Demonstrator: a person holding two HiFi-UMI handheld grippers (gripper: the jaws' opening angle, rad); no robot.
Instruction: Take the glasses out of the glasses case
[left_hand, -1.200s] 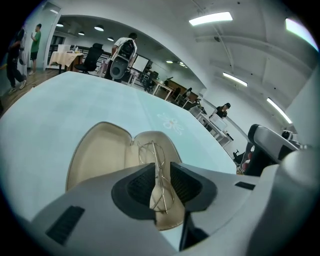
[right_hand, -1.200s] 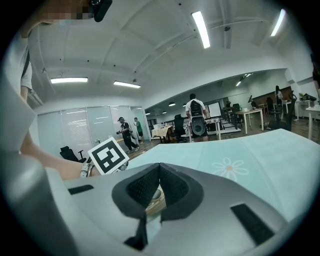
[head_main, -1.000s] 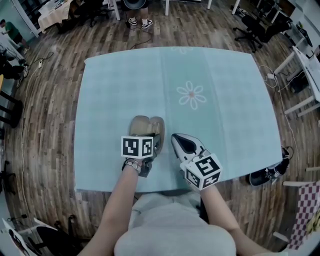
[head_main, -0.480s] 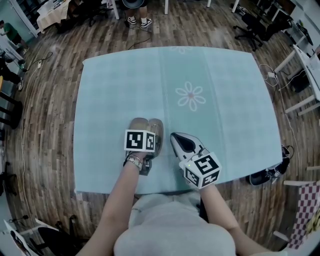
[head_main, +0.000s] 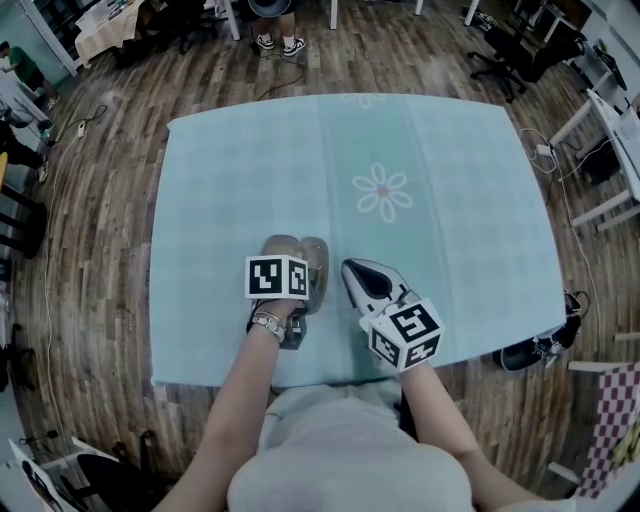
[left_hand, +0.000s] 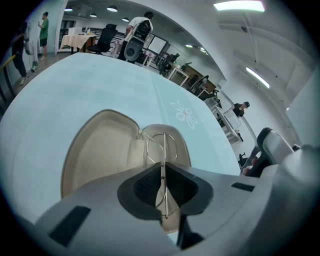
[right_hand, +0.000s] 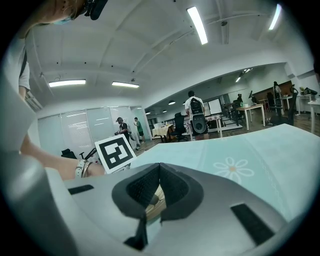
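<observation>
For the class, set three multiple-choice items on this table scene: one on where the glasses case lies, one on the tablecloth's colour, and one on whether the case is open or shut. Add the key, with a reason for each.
1. Where does the glasses case lie?
A. at the far edge of the table
B. near the person's edge of the table
C. at the far left corner

2. What colour is the tablecloth?
A. red
B. black
C. light blue

3. What state is the glasses case in?
A. open
B. shut
C. shut and turned over

Key:
1 B: it lies between the flower print and the person.
2 C: the cloth is pale blue all over.
3 A: the lid lies back, so the beige lining and the glasses show.
</observation>
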